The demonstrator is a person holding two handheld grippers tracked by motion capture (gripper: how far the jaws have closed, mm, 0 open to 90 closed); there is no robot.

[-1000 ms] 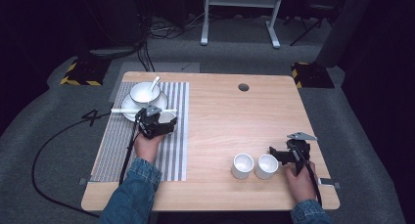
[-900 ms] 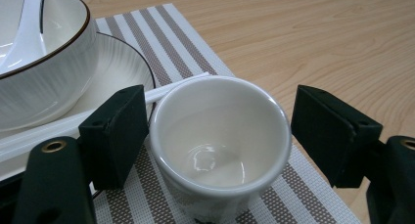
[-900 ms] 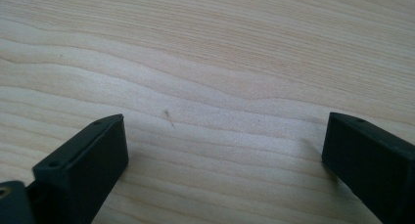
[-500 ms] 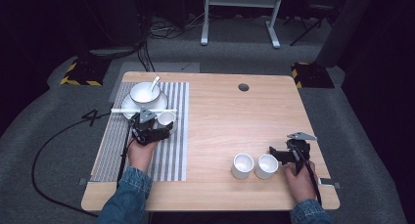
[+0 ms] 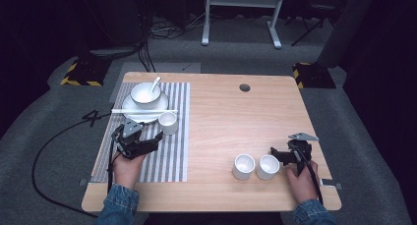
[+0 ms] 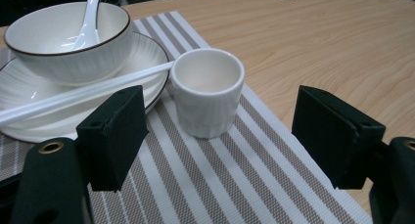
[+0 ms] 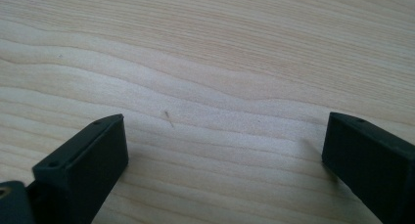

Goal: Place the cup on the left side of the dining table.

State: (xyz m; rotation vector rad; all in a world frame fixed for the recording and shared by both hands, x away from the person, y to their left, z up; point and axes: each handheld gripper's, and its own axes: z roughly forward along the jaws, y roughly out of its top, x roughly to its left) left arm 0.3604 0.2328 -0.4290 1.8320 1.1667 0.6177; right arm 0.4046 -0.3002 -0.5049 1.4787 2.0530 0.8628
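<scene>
Small cup [image 6: 208, 98] upright on striped mat [image 5: 162, 156], touching the plate [image 6: 29, 121] near the table's far-left corner; my left tongs [image 6: 220, 141] gape, empty, before it; right tongs [image 7: 220, 160] apart; retreat straight, avoiding chopsticks [image 6: 83, 93].

Glossy white ceramic cup [image 6: 208, 98] on a woven striped placemat [image 6: 235, 180]; pale matt wood-grain table [image 7: 205, 53].

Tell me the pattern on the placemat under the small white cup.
Grey and white stripes on the woven placemat, clearest in the left gripper view.
</scene>
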